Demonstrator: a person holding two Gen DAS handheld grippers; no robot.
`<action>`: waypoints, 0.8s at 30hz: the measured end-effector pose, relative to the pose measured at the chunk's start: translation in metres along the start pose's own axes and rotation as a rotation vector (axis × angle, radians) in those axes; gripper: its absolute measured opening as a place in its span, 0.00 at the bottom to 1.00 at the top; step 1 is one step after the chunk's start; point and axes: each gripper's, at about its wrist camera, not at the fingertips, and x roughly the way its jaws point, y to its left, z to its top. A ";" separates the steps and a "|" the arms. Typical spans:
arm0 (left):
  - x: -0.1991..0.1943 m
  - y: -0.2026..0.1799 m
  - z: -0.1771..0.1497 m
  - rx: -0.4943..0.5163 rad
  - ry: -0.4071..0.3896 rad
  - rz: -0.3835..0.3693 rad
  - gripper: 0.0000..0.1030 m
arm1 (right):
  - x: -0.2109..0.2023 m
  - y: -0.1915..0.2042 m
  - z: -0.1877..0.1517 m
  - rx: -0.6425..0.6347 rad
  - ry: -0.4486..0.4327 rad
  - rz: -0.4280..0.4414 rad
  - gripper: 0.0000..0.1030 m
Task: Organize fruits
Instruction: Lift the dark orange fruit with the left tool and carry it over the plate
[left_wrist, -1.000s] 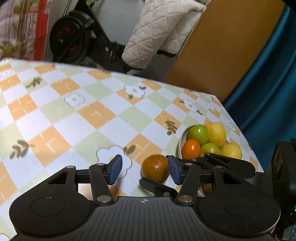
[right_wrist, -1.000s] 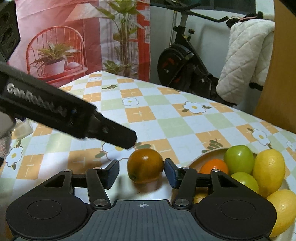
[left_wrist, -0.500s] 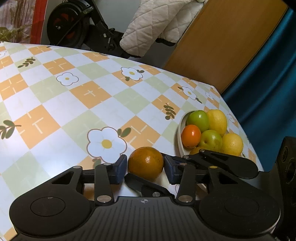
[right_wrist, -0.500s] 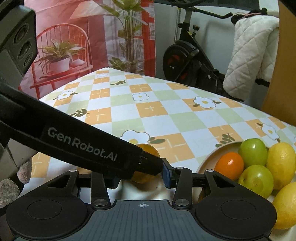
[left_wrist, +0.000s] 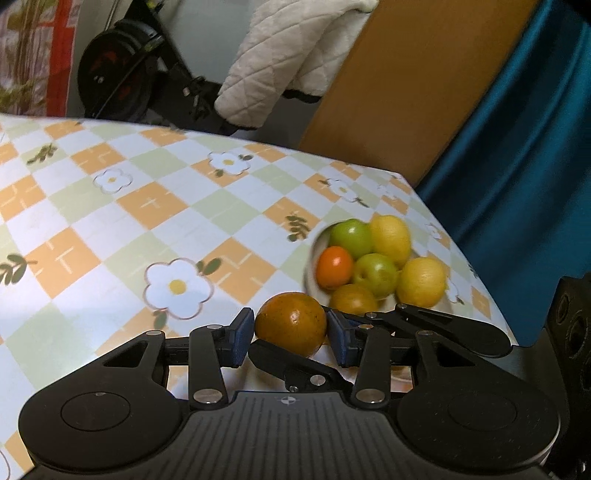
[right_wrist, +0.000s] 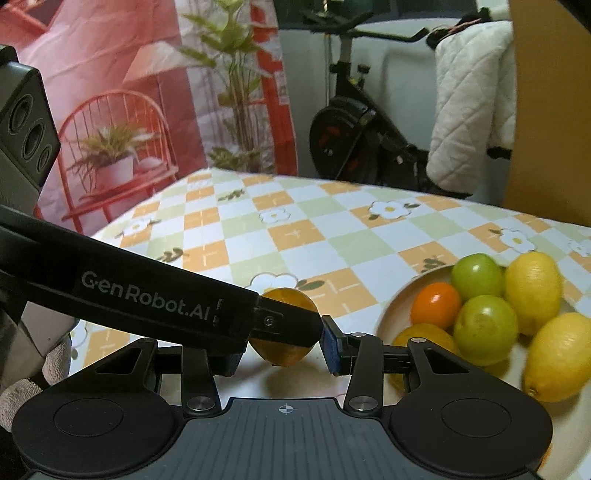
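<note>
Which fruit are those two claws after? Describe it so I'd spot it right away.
Start at the checked tablecloth, then find the plate piled with lemons and green fruit. Just left of it sits a dark orange, pinched between the blue pads. It is the only fruit off the plate.

A: What sort of place is this?

B: A home, a lived-in room. The bench (right_wrist: 332, 236) wears a household cloth of orange, green and white checks with daisies, and a plate (right_wrist: 399, 306) of lemons, green fruit and oranges sits at its right.

A: Anything beyond it?

B: At the far side stands an exercise bike (right_wrist: 354, 140) with a quilted white blanket (right_wrist: 472, 110) draped over it. To the far left hangs a printed backdrop (right_wrist: 129, 110) showing a red chair and potted plants. On the right are a teal curtain (left_wrist: 524, 140) and a brown wooden panel (left_wrist: 399, 74).
</note>
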 end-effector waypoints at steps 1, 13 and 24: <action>-0.001 -0.006 0.001 0.013 -0.002 0.000 0.44 | -0.005 -0.002 0.000 0.005 -0.013 -0.004 0.38; 0.017 -0.072 0.018 0.158 0.026 -0.029 0.44 | -0.054 -0.050 -0.011 0.099 -0.107 -0.078 0.38; 0.054 -0.120 0.021 0.245 0.096 -0.017 0.44 | -0.064 -0.106 -0.032 0.227 -0.138 -0.118 0.38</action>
